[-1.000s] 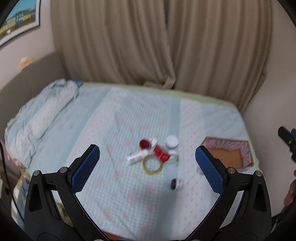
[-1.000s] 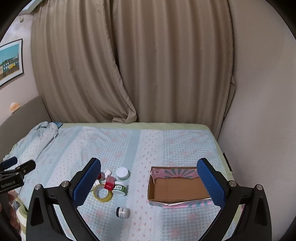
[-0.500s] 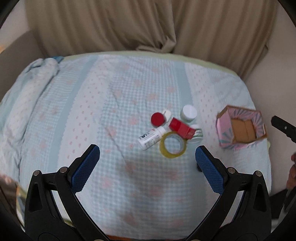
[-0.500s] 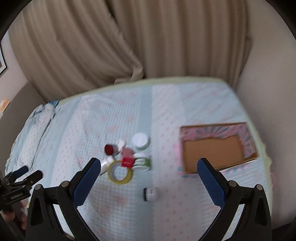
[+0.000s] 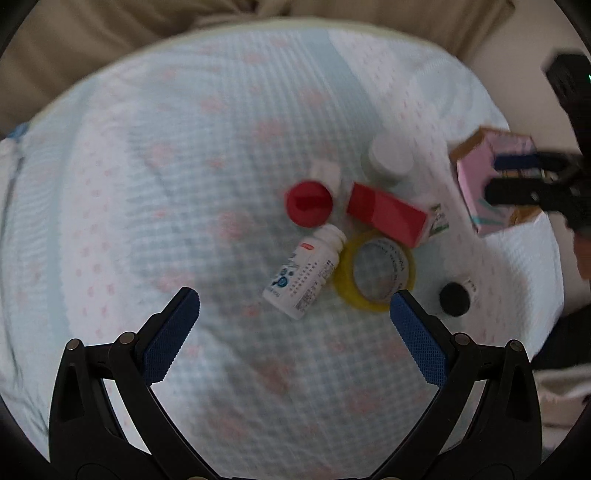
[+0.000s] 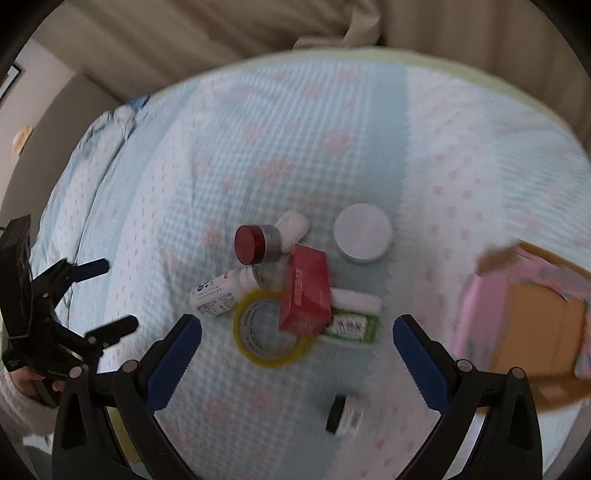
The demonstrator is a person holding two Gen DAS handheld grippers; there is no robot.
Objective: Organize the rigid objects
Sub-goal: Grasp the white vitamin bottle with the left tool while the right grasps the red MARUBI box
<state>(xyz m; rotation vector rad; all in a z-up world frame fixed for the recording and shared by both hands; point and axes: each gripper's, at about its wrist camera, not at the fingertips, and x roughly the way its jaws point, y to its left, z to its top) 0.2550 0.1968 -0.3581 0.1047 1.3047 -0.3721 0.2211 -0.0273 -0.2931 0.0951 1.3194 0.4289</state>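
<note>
A cluster of small items lies on the bed: a red box (image 6: 306, 291), a yellow tape roll (image 6: 271, 332), a white pill bottle (image 5: 304, 271), a red-lidded jar (image 6: 255, 244), a white-lidded jar (image 6: 362, 232), a green-and-white box (image 6: 351, 319) and a small black-capped bottle (image 6: 345, 413). A pink cardboard box (image 6: 532, 321) stands open to the right. My left gripper (image 5: 293, 325) is open just short of the pill bottle. My right gripper (image 6: 295, 350) is open above the tape roll. Neither holds anything.
The items rest on a pale blue patterned bedspread (image 5: 184, 166). Beige curtains (image 6: 258, 29) hang behind the bed, and a wall runs along the right side. A crumpled blue blanket (image 6: 114, 122) lies at the far left. A hand in a white sleeve (image 6: 22, 391) holds the left gripper.
Both grippers have come down and forward toward the cluster, so the items look much larger. Both stay open and nothing on the bed has moved.
</note>
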